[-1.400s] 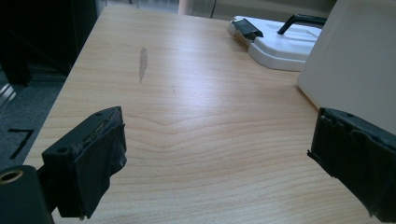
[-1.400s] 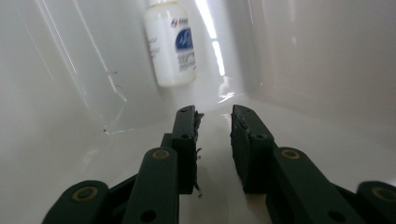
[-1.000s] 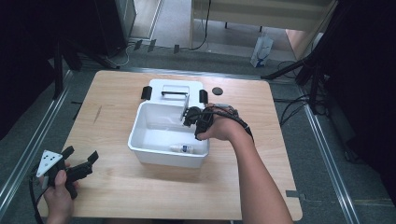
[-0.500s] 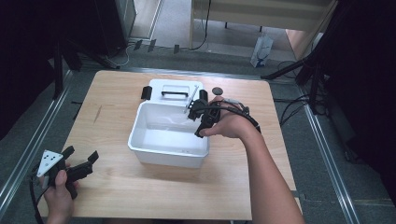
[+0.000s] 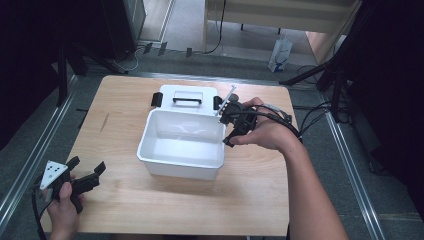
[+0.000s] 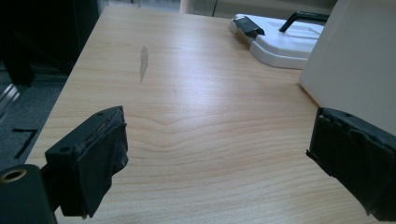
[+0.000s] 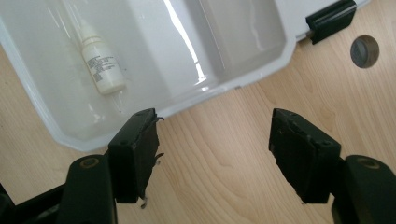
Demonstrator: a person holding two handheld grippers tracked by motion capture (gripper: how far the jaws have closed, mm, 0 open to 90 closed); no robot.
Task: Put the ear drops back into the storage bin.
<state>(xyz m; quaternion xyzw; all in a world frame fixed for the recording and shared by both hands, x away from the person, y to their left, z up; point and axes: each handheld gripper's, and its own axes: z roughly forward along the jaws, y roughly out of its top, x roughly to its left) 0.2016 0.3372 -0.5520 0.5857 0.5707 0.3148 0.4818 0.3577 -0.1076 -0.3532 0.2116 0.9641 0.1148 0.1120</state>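
Observation:
A small white bottle [image 7: 100, 60] with a printed label lies on its side on the floor of the white bin [image 5: 150, 150]. My right gripper [image 5: 228, 127] hangs over the bin's right rim, above the table beside it. In the right gripper view its jaws [image 7: 215, 140] have just been opening, and they stand open with nothing between them. My left gripper [image 5: 89, 167] rests low near the table's front left corner. It is open in the left gripper view [image 6: 219, 154], with bare wood between its jaws.
The bin's white lid [image 5: 187, 97], with a black handle and black latches [image 7: 331, 18], lies flat just behind the bin. A round hole [image 7: 364, 50] sits in the tabletop near the lid. The bin's wall [image 6: 359, 65] stands to the right of my left gripper.
My right gripper has lifted out of the bin and drifted right over its rim, jaws spreading apart. The bottle stays inside the bin. The left hand has kept still.

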